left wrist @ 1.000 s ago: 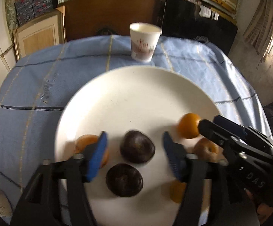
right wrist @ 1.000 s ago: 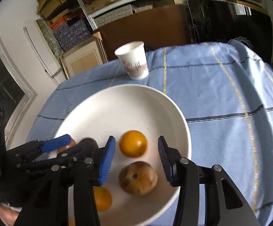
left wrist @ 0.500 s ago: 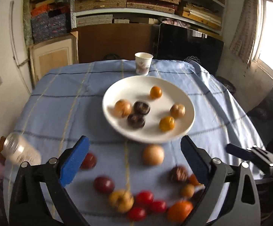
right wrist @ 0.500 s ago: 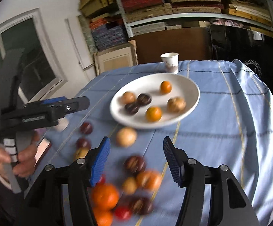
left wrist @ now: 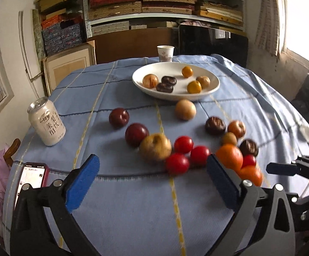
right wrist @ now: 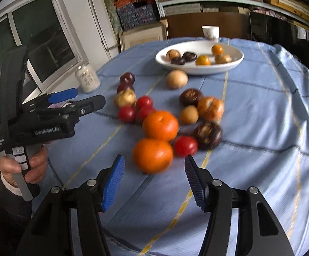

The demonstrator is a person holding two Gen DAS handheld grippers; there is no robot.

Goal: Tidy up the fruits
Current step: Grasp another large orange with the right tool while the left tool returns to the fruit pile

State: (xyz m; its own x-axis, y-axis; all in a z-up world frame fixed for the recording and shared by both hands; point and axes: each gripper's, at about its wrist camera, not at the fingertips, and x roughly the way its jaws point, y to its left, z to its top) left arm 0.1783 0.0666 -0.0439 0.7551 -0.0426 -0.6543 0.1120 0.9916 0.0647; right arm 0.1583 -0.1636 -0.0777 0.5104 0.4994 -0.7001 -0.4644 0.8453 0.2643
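Blue-checked cloth (left wrist: 116, 213) is lying bare under both claws, and neither is carrying anything. Starting at the left, a drinks can (left wrist: 46, 124) and a phone (left wrist: 31, 180) are sitting at the table's edge, well apart from the fruit. The left gripper (left wrist: 152, 183) is hanging over the near cloth with its jaws opening wide and nothing between them; a yellowish apple (left wrist: 155, 147) and three red tomatoes (left wrist: 185, 154) are lying just beyond its fingertips. To the right, the right gripper (right wrist: 154, 180) is standing part-open and empty, with the near orange (right wrist: 152, 155) just ahead of its gap. The white plate (left wrist: 213, 88) at the far side is already holding six pieces, with room left in its middle.

For the next pick, the orange is looking like the easiest target for the right claw: it should be widening a little more, then closing across the fruit's widest part. The small red fruit (right wrist: 185, 146) beside it is probably touching it, though blur is making that hard to judge, so a slow approach is advisable to avoid rolling neighbours away.
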